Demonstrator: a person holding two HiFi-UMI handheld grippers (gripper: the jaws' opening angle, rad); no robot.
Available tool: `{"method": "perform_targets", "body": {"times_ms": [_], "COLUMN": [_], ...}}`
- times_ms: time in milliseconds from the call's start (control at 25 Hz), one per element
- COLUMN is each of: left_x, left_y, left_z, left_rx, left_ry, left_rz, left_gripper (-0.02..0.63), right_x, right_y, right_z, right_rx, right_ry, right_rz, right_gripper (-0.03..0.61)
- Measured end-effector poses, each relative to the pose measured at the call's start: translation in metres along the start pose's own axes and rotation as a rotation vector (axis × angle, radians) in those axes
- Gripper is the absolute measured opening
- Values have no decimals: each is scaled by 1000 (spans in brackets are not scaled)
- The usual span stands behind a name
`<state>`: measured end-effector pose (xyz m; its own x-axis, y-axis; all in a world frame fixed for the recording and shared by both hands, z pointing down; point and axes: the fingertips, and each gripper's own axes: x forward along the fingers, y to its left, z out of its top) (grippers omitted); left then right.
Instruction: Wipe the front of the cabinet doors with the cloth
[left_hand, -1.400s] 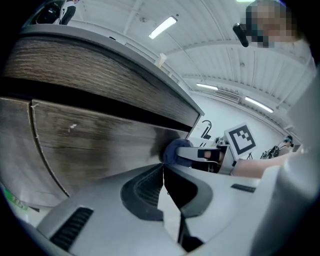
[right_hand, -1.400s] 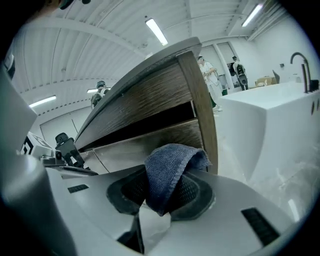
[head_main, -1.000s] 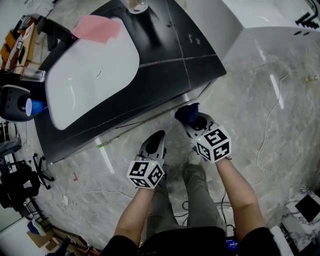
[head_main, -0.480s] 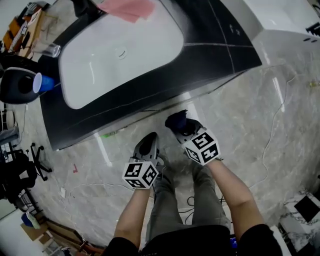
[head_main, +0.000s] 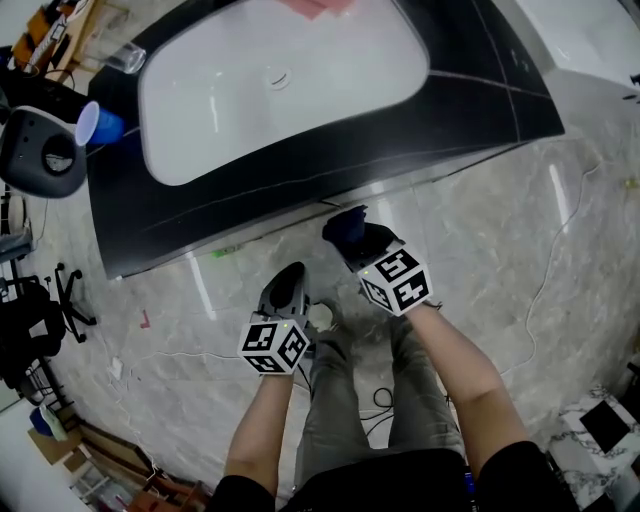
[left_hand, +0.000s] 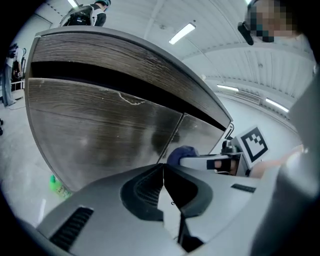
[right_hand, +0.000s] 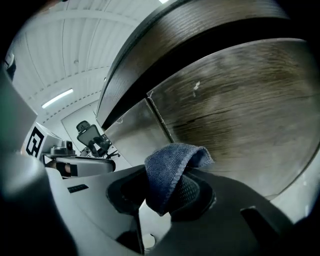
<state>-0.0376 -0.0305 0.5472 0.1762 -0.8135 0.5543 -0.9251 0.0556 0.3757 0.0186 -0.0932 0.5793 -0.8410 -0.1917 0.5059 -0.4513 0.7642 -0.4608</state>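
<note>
My right gripper (head_main: 350, 236) is shut on a folded dark blue cloth (head_main: 345, 226), held just below the black countertop's front edge. In the right gripper view the cloth (right_hand: 172, 162) pokes out between the jaws, close to the grey wood-grain cabinet door (right_hand: 240, 115); I cannot tell whether they touch. My left gripper (head_main: 290, 284) hangs lower and to the left with its jaws shut on nothing. From its own view the left gripper (left_hand: 163, 172) faces the left door (left_hand: 95, 135), and the cloth (left_hand: 180, 153) shows near the seam between the doors.
A white basin (head_main: 280, 80) is set in the black countertop (head_main: 490, 90), with a pink cloth (head_main: 322, 6) at its far rim and a blue cup (head_main: 100, 126) at the left. A green bottle (left_hand: 57, 185) lies on the marble floor by the cabinet. Cables (head_main: 545, 280) trail to the right.
The head view has swung over the basin. The right gripper with the cloth has drifted a little left along the cabinet front; the left gripper has shifted slightly left.
</note>
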Motion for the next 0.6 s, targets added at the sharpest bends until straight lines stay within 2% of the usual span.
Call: {"method": "perform_targets", "body": {"times_ms": [280,600], "left_x": [23,62], "left_y": [-17,-56], "left_z": [-3,3], "left_rx": [-8,17], "left_ry": [1,15], "left_rz": [-18,-62], "left_gripper": [8,8], "right_x": [7,-21], "right_y": [-26,-71], "right_z": [9,19], "right_rx": [3,-7], "right_ry": [-5,-23], "right_rz": [-14,-39], "right_gripper": [114,114]}}
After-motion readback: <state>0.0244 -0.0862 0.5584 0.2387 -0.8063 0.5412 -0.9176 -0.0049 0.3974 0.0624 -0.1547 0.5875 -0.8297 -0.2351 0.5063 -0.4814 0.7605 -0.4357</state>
